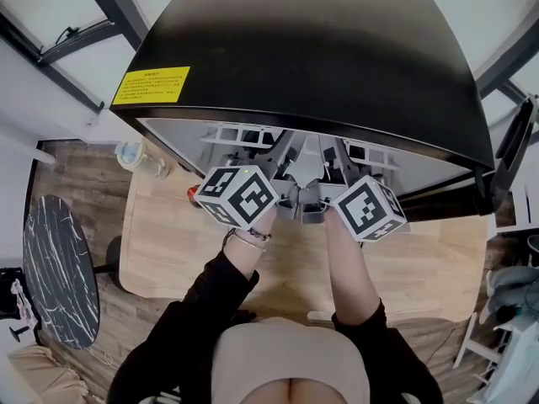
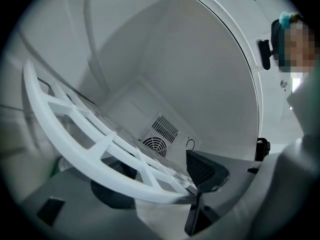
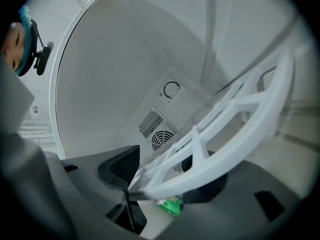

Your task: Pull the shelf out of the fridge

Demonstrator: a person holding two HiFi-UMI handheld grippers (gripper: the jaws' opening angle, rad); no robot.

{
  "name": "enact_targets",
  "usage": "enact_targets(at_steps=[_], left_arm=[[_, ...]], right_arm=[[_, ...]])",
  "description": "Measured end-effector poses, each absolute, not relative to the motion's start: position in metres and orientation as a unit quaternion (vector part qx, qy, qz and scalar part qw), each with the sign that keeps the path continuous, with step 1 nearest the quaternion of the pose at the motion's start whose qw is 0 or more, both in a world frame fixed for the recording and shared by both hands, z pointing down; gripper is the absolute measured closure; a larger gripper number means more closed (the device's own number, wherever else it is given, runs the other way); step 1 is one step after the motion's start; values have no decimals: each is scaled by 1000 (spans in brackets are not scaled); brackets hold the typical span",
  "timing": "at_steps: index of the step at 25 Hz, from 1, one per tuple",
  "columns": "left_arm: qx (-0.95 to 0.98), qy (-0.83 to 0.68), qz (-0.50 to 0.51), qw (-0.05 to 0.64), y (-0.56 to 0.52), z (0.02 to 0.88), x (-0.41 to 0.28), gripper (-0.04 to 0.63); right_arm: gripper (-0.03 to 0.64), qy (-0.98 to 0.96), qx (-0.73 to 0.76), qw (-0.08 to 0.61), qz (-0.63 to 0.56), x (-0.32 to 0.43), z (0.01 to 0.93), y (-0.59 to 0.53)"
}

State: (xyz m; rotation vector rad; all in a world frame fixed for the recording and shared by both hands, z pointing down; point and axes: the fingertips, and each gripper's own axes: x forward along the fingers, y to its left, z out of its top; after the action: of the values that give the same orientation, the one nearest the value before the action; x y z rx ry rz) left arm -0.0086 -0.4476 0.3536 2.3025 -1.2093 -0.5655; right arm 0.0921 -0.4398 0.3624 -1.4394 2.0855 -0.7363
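Both arms reach straight forward from the body, dark sleeves (image 1: 210, 297) pushed back, forearms side by side above the wooden table (image 1: 168, 234). The two marker cubes sit close together at the mouth of the black fridge (image 1: 312, 49), which stands on that table with its door swung wide to the right.

Inside it is a bare white cavity with a round fan grille (image 2: 155, 145) on the back wall. A green can (image 3: 171, 205) shows low down beneath the shelf; its label is too small to read.

The shelf (image 2: 102, 146), a white plastic lattice, sits inside the cavity, tilted across both gripper views, with its curved front rim toward the person.

The left gripper (image 2: 162, 186) has that rim running between its jaws. One ribbed black pad (image 2: 206, 168) presses at the rim's near end and the other jaw lies dark behind the lattice, so it is closed on the shelf's edge (a snug bite, by the look of it). The right gripper (image 3: 165, 181) mirrors it: a black pad (image 3: 122, 168) on one side, the far jaw shadowed behind the rim, clamped on the same front edge just beside its partner.
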Motion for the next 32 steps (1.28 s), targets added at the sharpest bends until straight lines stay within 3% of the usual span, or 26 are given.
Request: enact_targets(at_steps=[6, 16, 32], left_arm=[[838, -446, -212, 232, -450, 354, -9, 296], [839, -432, -217, 249, -449, 358, -7, 318], [837, -426, -226, 256, -441, 359, -9, 331]], right_arm=[[357, 756, -534, 261, -276, 95, 363, -441], [449, 733, -537, 290, -300, 98, 366, -441], [463, 728, -531, 303, -310, 98, 367, -432]])
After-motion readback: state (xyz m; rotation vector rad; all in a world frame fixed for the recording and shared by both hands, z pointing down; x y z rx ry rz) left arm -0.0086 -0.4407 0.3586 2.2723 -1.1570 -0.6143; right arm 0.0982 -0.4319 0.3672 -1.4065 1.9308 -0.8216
